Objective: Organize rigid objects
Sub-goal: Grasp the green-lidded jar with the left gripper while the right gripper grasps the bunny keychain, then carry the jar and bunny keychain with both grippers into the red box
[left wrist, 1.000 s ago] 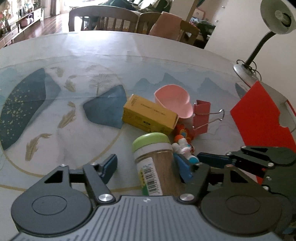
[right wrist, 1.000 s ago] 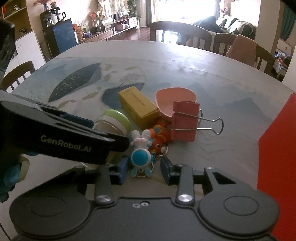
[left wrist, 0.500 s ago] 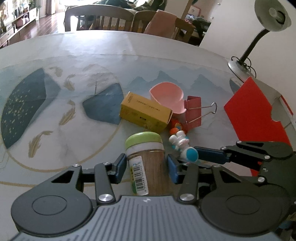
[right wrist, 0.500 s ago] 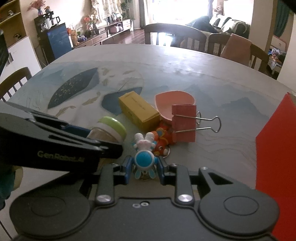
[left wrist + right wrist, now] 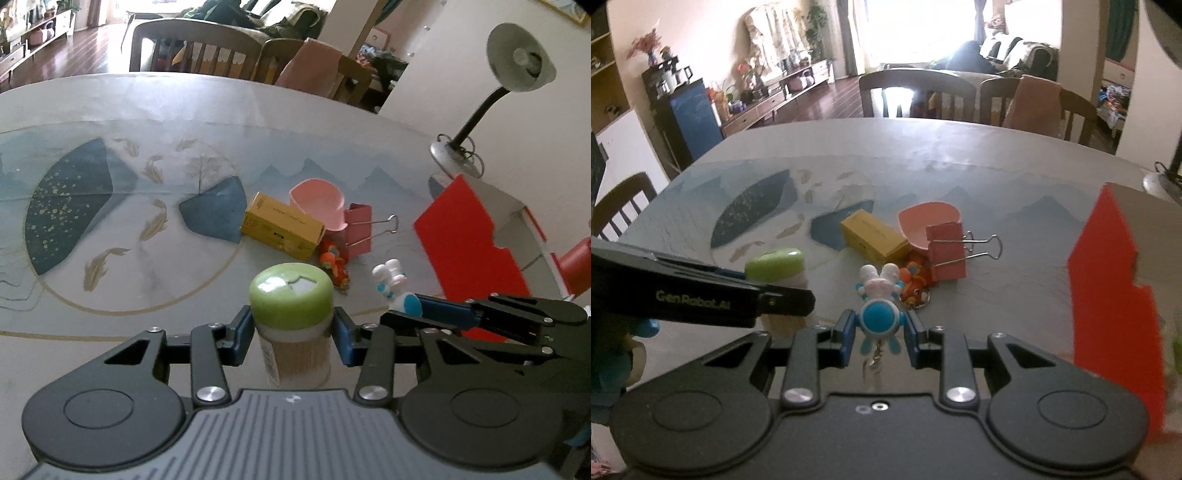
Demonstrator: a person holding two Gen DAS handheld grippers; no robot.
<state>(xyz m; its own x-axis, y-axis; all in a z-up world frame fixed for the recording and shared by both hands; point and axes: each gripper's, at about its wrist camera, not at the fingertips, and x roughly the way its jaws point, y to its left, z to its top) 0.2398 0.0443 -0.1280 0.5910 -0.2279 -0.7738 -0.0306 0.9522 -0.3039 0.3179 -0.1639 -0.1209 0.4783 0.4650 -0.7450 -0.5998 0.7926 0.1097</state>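
Where the left wrist view looks along its own fingers, the left gripper (image 5: 293, 330) is clamped on a green-lidded jar (image 5: 291, 321), its blue pads pressed against the jar just below the lid. The jar stands upright in the grip, with a barcode label partly visible on its left side. To the right, the right gripper (image 5: 404, 308) enters from the frame's right edge and holds a white-and-blue rabbit keychain (image 5: 393, 288), carried clear of the table (image 5: 147, 266). Toward the middle of the table lie a yellow box (image 5: 282, 230), a pink scoop (image 5: 319, 203) touching the box's far end, and a pink binder clip (image 5: 360, 229) just beside the scoop. An orange toy (image 5: 334, 266) lies against the box's near right corner. A red folder (image 5: 469, 247) stands near the table's right edge, with a desk lamp (image 5: 517, 70) behind it at the far right corner.

In the right wrist view, the right gripper (image 5: 879, 334) is closed narrowly on the rabbit keychain (image 5: 880, 306), pads against its round blue body; a metal chain hangs below. The left gripper's black finger crosses from the left edge, with the jar (image 5: 777, 267) behind it. The yellow box (image 5: 873, 236), scoop (image 5: 929, 223), binder clip (image 5: 947, 253) and orange toy (image 5: 912, 280) cluster at mid-table. The red folder (image 5: 1115, 302) stands at the right edge.
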